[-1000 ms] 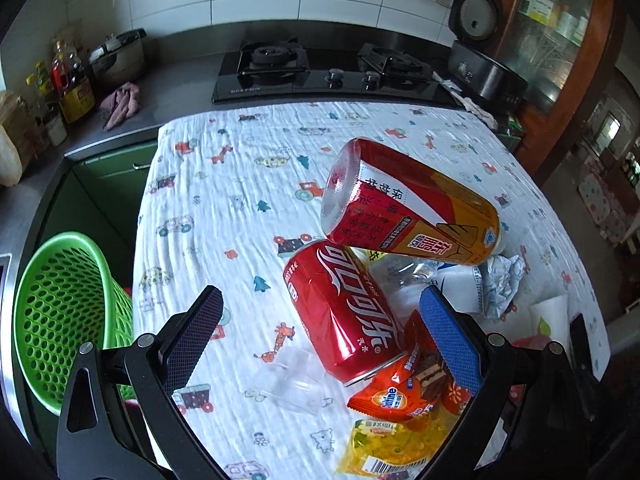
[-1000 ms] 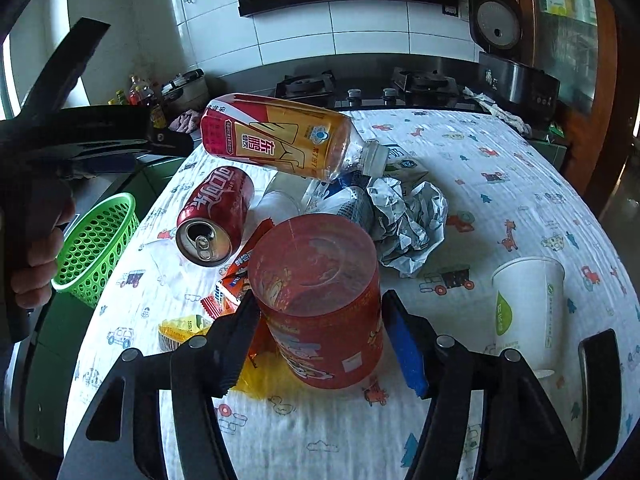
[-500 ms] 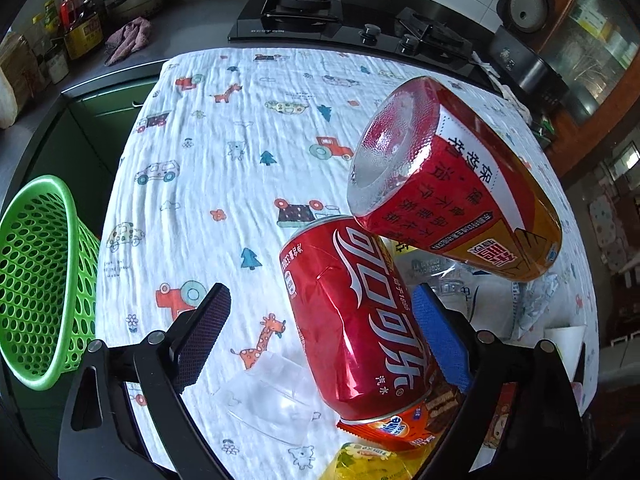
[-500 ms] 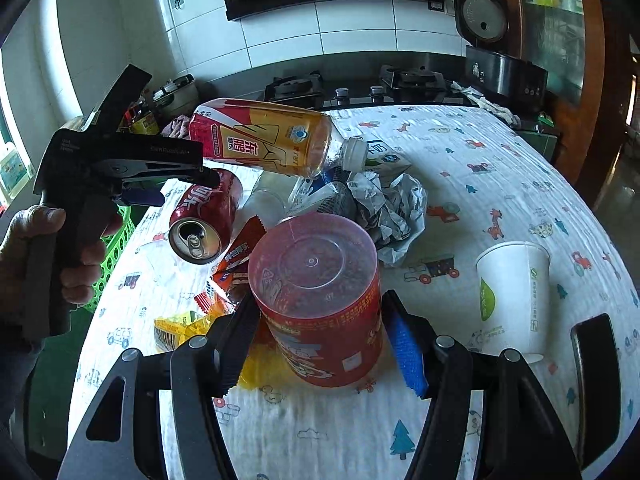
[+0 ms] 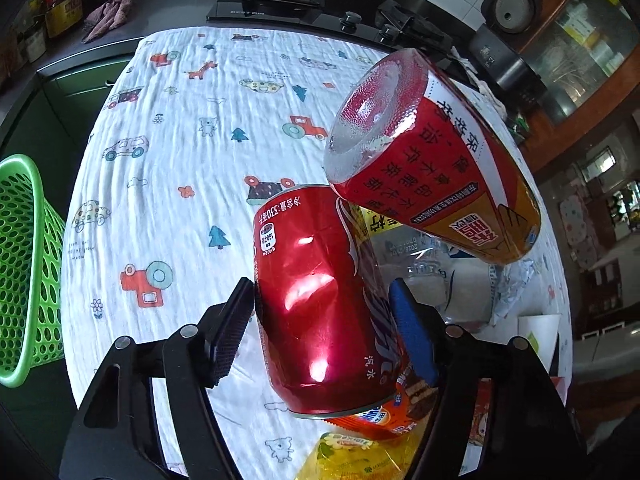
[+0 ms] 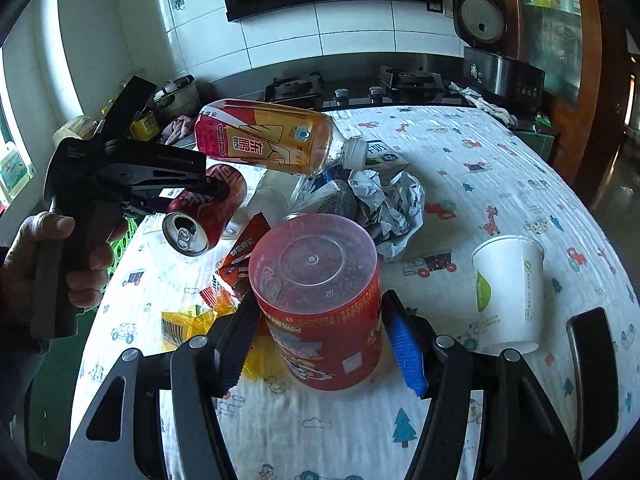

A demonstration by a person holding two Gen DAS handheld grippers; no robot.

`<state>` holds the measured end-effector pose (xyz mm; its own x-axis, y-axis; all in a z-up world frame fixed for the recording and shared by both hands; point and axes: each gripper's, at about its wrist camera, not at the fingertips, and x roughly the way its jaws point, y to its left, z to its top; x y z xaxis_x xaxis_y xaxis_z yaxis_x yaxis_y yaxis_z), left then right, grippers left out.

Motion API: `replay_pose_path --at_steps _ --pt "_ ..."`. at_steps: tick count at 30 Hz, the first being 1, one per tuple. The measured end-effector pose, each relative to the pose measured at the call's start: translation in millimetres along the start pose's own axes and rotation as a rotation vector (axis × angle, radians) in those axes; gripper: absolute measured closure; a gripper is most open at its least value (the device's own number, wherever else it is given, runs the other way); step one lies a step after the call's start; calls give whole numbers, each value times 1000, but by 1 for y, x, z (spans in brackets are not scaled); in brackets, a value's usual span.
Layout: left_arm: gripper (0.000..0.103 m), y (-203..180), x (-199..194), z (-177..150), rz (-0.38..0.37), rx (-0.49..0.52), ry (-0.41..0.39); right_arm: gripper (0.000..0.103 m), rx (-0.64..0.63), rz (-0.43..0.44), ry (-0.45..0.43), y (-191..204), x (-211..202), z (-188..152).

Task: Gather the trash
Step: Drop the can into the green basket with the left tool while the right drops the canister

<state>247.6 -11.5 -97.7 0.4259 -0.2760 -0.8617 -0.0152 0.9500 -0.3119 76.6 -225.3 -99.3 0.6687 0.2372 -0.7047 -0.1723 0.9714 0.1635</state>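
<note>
My left gripper (image 5: pixel 324 320) is shut on a dented red cola can (image 5: pixel 320 300), which is tilted and lifted off the cloth; the can also shows in the right wrist view (image 6: pixel 204 212). A red and orange tea bottle (image 5: pixel 432 164) lies on the trash pile just beyond it. My right gripper (image 6: pixel 320 344) has its pads against a red upside-down plastic cup (image 6: pixel 320 300) that stands on the tablecloth (image 6: pixel 500 168). Snack wrappers (image 5: pixel 376 420) lie under the can.
A green mesh basket (image 5: pixel 24 264) stands off the table's left edge. Crumpled paper (image 6: pixel 392 208), a milk carton (image 6: pixel 384 160) and a white paper cup (image 6: pixel 508 288) lie on the table. A gas stove (image 5: pixel 320 4) and rice cooker (image 6: pixel 496 56) are behind.
My left gripper moved forward around the cola can, closed on it and lifted it. The right gripper stayed around the red cup.
</note>
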Motion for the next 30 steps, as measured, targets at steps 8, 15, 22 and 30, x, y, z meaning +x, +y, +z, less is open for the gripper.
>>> replay_pose_path --at_steps 8,15,22,30 --pt "35 10 -39 -14 -67 -5 -54 43 -31 5 -6 9 -10 6" --pt "36 34 -81 -28 -88 -26 -120 43 -69 35 -35 23 -30 17" --pt "36 88 -135 -28 -21 -82 -241 43 -112 113 -68 52 -41 42" --pt "36 182 -162 -25 170 -173 -309 43 -169 214 -77 105 -32 68"
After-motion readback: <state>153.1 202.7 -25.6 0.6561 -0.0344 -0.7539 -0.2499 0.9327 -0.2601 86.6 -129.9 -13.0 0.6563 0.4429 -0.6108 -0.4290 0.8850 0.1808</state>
